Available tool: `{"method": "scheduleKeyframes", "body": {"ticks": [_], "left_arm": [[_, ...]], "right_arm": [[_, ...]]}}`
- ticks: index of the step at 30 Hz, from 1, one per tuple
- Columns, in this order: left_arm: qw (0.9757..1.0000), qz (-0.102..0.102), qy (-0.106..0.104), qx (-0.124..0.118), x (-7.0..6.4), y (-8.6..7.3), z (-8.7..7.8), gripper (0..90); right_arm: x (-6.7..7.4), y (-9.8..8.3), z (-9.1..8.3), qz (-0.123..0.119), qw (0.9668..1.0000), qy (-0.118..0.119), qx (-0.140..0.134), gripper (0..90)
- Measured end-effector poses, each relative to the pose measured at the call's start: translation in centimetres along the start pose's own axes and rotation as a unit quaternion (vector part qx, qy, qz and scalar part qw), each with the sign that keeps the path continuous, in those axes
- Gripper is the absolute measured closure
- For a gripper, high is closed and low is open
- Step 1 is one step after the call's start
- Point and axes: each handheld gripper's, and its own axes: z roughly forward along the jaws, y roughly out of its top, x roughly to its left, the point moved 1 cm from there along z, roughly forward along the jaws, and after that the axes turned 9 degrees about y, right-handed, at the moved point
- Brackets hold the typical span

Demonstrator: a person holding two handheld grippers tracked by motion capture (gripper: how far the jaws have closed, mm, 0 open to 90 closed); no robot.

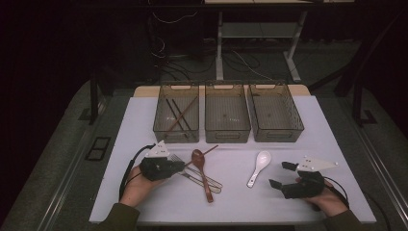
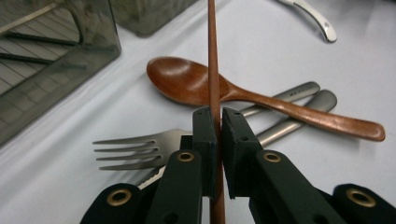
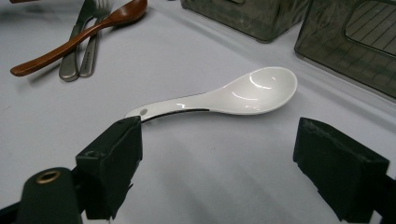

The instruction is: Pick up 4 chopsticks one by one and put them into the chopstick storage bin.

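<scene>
While your left gripper (image 2: 218, 122) sits low over the white counter (image 1: 144, 120), its two black jaws are pressed together on a thin brown wooden chopstick (image 2: 213, 56), which runs straight up between them in the left gripper view. From the high view, that chopstick slants away from the gripper toward the trays, passing the bowl of a brown wooden spoon (image 1: 202, 171). Just beyond your left gripper lie the wooden spoon, a metal fork (image 2: 135, 148) and another metal handle, crossing one another in a small pile.

Your right gripper (image 3: 219, 154) rests near the right front of the counter with its jaws wide apart, holding nothing. A white ceramic spoon (image 3: 233, 95) lies on the counter just ahead of those jaws, bowl up, its handle tip close beside one jaw.

Three smoky see-through trays stand side by side at the far edge. The left tray (image 1: 176, 112) holds several chopsticks.
</scene>
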Motion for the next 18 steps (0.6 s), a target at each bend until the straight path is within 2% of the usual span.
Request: {"method": "scheduleKeyframes", "body": {"ticks": [18], "left_arm": [[0.9992,-0.009,0.009,-0.038,0.2,1.5,-1.4,83.6]], "right_arm": [[0.0,0.0,0.1,-0.001,1.0000,0.001,0.002,15.3]]}}
